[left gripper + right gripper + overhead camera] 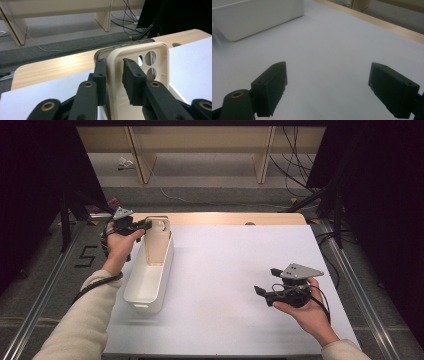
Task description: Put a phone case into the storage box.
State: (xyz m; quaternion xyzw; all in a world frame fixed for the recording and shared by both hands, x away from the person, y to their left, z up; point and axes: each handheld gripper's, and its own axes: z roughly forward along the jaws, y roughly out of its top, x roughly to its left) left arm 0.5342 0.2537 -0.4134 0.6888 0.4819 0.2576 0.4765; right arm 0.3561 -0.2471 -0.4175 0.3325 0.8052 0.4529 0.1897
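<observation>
A beige phone case (159, 242) stands upright on its end in the far end of a long white bin (150, 280) at the table's left. In the left gripper view the case (161, 62) shows its camera cut-outs, and a clear case (120, 47) stands right behind it. My left gripper (148, 224) straddles the beige case's side rim. Seen from the left gripper (113, 62) itself, one pad lies against the rim and the other stands slightly off it. My right gripper (265, 280) hovers low over the white mat at the right, jaws wide open and empty (328, 67).
The white mat (225, 285) covers most of the wooden table (225, 218). The bin (257, 17) lies to the left of the right gripper. Black frame posts stand at both sides, and cables lie on the floor beyond the table.
</observation>
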